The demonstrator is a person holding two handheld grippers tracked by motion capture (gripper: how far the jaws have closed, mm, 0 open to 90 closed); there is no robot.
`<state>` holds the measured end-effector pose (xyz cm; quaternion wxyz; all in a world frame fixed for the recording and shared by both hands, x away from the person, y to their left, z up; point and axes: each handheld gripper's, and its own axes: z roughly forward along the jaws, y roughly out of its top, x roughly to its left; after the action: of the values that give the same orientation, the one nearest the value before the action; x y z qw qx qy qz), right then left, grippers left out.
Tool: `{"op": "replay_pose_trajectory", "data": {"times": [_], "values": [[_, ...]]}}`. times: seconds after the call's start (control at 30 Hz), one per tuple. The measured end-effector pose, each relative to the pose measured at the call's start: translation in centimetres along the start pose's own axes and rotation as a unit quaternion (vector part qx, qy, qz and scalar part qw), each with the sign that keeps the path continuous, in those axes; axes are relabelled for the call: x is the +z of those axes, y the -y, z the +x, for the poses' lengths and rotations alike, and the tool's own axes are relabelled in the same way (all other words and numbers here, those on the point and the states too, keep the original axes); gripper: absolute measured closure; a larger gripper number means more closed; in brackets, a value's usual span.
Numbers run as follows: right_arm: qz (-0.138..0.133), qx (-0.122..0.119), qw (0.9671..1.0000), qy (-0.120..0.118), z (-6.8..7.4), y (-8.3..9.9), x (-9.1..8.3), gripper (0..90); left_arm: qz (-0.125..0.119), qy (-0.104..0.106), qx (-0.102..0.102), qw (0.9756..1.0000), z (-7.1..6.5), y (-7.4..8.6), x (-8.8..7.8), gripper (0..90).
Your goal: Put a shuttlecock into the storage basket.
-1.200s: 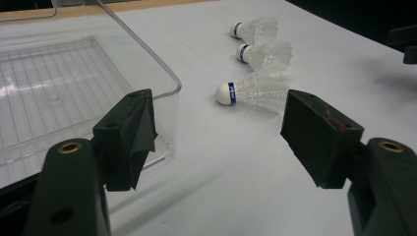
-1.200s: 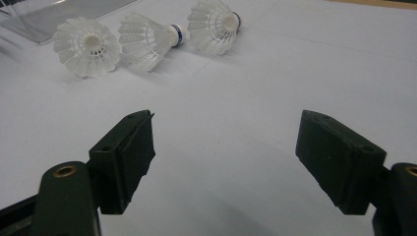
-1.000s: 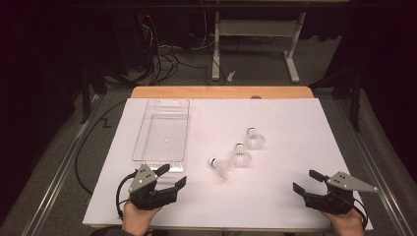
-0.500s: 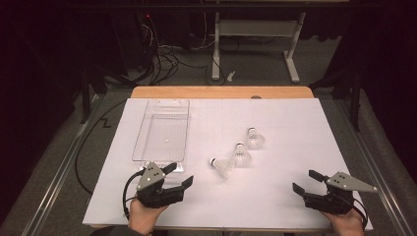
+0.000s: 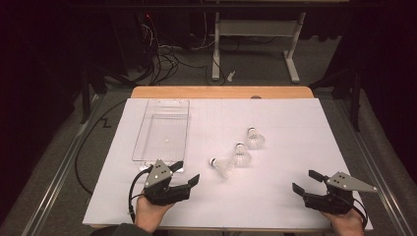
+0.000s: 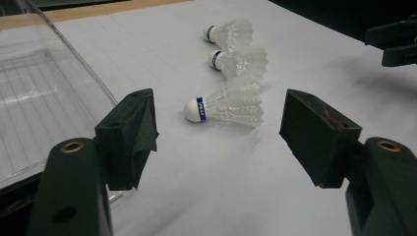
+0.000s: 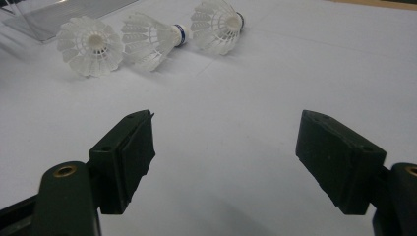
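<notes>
Shuttlecock (image 6: 223, 104) blue band: left gripper view | left claw (image 6: 219, 135) spread | right claw (image 7: 226, 162) spread

- Near shuttlecock (image 5: 222, 166): white feathers, white cork with a blue band; on its side just below frame centre, cork toward the left.
- Middle shuttlecock (image 5: 240, 155): same make, just right of and above the first, skirts apparently touching; it seems tilted, cork away.
- Far shuttlecock (image 5: 254, 138): alike, right of centre, slightly apart, cork pointing up-frame.
</notes>
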<state>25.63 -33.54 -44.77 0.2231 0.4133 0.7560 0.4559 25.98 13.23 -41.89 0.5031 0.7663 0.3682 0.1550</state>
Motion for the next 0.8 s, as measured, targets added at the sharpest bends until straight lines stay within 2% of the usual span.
{"op": "replay_pose_trajectory", "data": {"times": [0.8], "values": [[0.000,-0.001,1.0000,-0.001,0.0,0.0,0.0,22.7,0.007,0.012,0.002,0.9999,-0.4,-0.7,1.6,31.1]]}}
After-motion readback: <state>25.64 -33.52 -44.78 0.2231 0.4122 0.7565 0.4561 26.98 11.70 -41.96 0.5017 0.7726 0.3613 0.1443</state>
